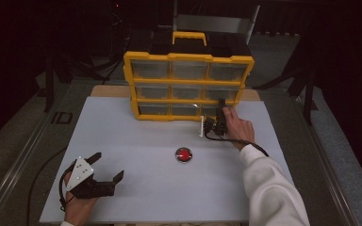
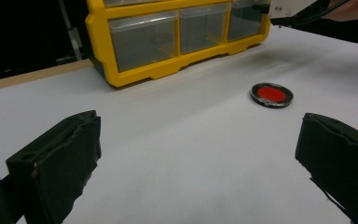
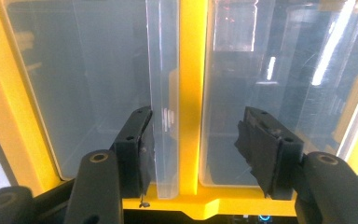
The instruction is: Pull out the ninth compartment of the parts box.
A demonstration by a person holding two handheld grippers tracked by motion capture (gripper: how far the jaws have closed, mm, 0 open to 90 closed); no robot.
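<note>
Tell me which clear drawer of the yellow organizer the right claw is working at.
The bottom-row drawer at the right end; the right claw is at its front with jaws apart, and every other drawer has nothing near it.

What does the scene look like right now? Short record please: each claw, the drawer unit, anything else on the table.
right claw: jaws apart, up against the bottom-right drawers of the yellow drawer cabinet, astride a yellow divider; one jaw beside a clear drawer edge, contact unclear
left claw: open, nothing between the jaws, low over the white table near its front left corner
yellow drawer cabinet: upright at the table's far edge, clear drawers, three rows of three
red button: on the table, mid-front, untouched
</note>
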